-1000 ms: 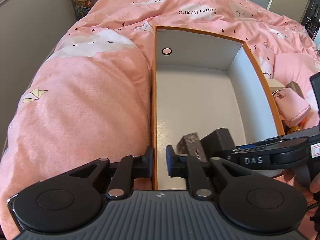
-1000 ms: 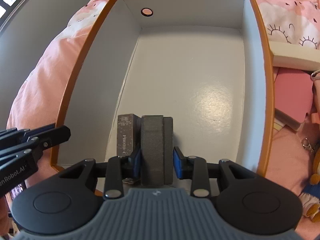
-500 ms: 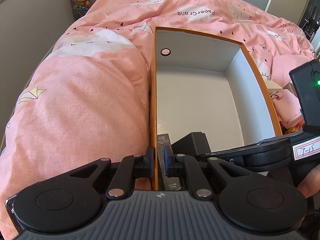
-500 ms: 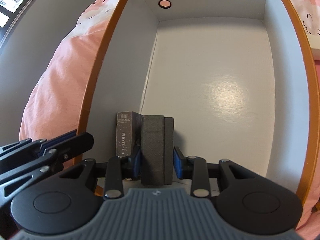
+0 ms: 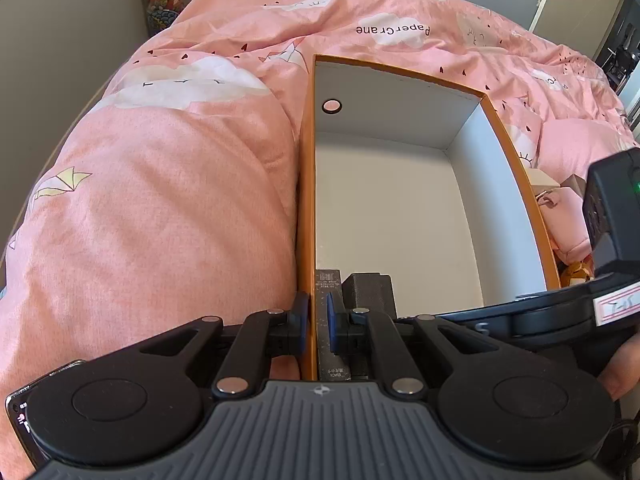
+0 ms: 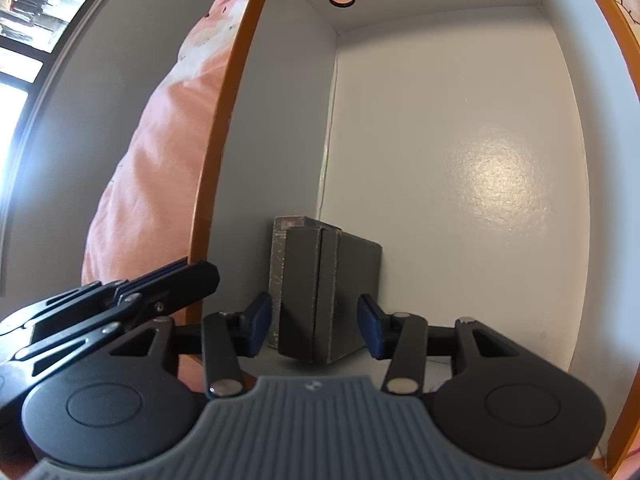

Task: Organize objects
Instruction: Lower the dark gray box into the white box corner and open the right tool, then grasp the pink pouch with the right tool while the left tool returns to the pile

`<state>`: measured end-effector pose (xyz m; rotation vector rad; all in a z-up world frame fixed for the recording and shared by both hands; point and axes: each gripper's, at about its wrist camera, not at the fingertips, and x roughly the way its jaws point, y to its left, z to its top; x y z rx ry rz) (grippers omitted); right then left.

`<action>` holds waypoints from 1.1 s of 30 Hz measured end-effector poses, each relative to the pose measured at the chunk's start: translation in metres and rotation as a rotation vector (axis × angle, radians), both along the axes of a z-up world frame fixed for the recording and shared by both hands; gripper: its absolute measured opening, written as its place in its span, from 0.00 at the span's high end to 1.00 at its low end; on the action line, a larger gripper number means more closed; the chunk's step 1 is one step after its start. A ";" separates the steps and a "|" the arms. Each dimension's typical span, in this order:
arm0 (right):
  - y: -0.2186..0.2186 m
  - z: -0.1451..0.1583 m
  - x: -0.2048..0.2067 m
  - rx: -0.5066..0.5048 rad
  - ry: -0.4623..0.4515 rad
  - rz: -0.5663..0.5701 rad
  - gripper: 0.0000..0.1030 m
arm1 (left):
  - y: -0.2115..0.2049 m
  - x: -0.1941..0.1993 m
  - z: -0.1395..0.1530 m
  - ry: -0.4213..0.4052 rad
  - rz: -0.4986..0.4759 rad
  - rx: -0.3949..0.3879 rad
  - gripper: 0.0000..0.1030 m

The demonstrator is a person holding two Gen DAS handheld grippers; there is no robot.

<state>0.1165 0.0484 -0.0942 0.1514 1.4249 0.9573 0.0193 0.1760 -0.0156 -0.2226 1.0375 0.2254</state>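
An orange-rimmed box with white walls [image 5: 306,208] lies on a pink bed; it also shows in the right wrist view [image 6: 228,92]. My left gripper [image 5: 314,322] is shut on the box's left wall. Two dark grey boxes stand in the near left corner: a thin speckled one [image 5: 329,280] against the wall and a thicker one [image 5: 370,286] beside it. In the right wrist view the thicker box [image 6: 328,288] stands between the fingers of my right gripper [image 6: 316,326], which is open and apart from it. The thin box [image 6: 278,264] is behind it.
The pink duvet [image 5: 168,208] bulges along the box's left side. A pink pouch [image 5: 568,216] and a small soft toy [image 5: 576,270] lie to the right of the box. A grey wall [image 5: 60,40] runs along the bed's left.
My right gripper has opened and let go of the thicker dark box, which now stands in the near left corner next to the thin one. My left gripper stays shut on the wall.
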 end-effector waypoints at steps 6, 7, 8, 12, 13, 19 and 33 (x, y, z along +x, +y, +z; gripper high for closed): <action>-0.002 -0.014 0.005 0.032 0.098 -0.014 0.48 | 0.002 -0.001 0.000 -0.001 0.000 -0.004 0.90; -0.002 -0.016 0.005 0.033 0.117 -0.025 0.51 | 0.002 -0.001 -0.001 0.000 0.001 -0.005 0.90; -0.002 -0.019 0.005 0.035 0.125 -0.029 0.53 | 0.002 -0.001 -0.001 -0.001 0.000 -0.009 0.90; 0.002 -0.015 0.003 0.043 0.097 -0.024 0.53 | 0.002 0.000 -0.002 -0.002 -0.001 -0.001 0.90; 0.003 -0.014 0.004 0.045 0.087 -0.027 0.53 | 0.001 0.000 -0.002 -0.001 -0.002 0.003 0.90; 0.004 -0.018 0.006 0.030 0.128 -0.018 0.50 | -0.003 -0.001 -0.003 0.008 -0.004 0.016 0.90; -0.004 0.020 -0.003 -0.016 -0.057 0.041 0.43 | -0.007 -0.002 0.019 -0.093 0.045 0.063 0.77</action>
